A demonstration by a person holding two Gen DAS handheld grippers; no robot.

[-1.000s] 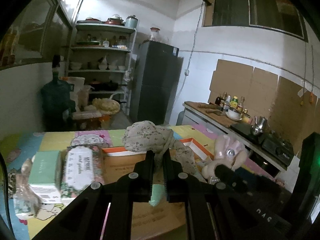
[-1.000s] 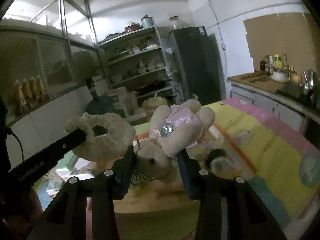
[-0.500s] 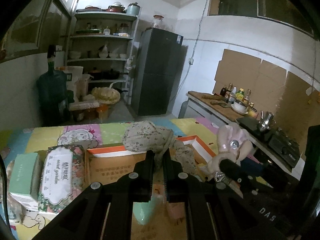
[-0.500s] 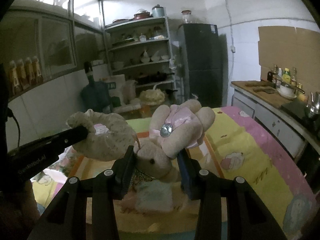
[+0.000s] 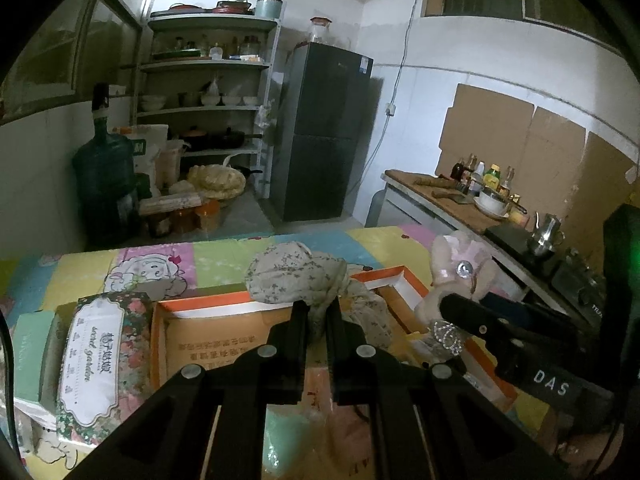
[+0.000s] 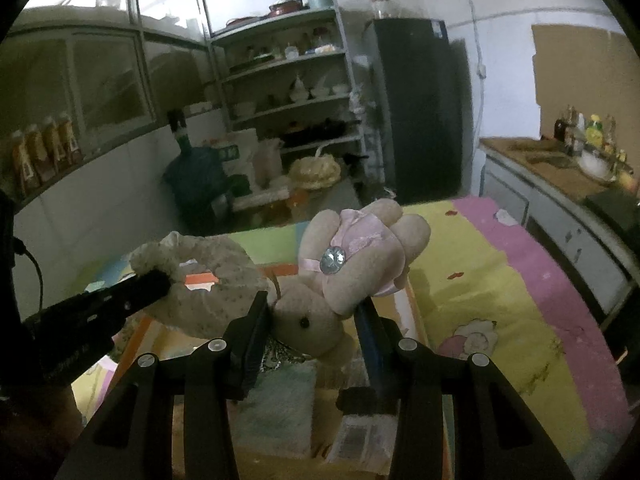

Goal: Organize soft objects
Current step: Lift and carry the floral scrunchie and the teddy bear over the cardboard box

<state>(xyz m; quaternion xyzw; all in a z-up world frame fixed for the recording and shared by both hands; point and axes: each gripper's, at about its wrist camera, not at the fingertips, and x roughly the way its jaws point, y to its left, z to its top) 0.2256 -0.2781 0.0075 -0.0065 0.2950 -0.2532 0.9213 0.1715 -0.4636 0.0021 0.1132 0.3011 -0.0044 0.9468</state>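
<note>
Bench (image 5: pixel 224 258), patchwork cartoon cloth, runs under & ahead of both tools; its near edge is cut off by tool bodies in both views.

Orange-rimmed cardboard box (image 5: pixel 208 308) sits on bench directly below/ahead of left tool (image 5: pixel 317 316); box floor mostly hidden behind the black arms. Inside, low in frame, a mint-green soft item (image 5: pixel 286 432) & something pinkish beside it, too dim to ID.

Floral tissue pack (image 5: pixel 94 360) lies just left of left tool, touching box's left wall; a pale green pack (image 5: pixel 34 356) further left, partly cut off.

Left tool: jaws nearly together, pinching a floral cloth bundle (image 5: pixel 298 276), which is bunched above the tips & droops to the right over box. Pinch point itself hard to see.

Right tool (image 6: pixel 314 320): jaws part open, clamped on head of a beige plush rabbit (image 6: pixel 308 320); ears w/ pink bow & gem stand up beyond the tips. Rabbit held over box's right side, just right of cloth bundle. Its body below the jaws is hidden.
</note>
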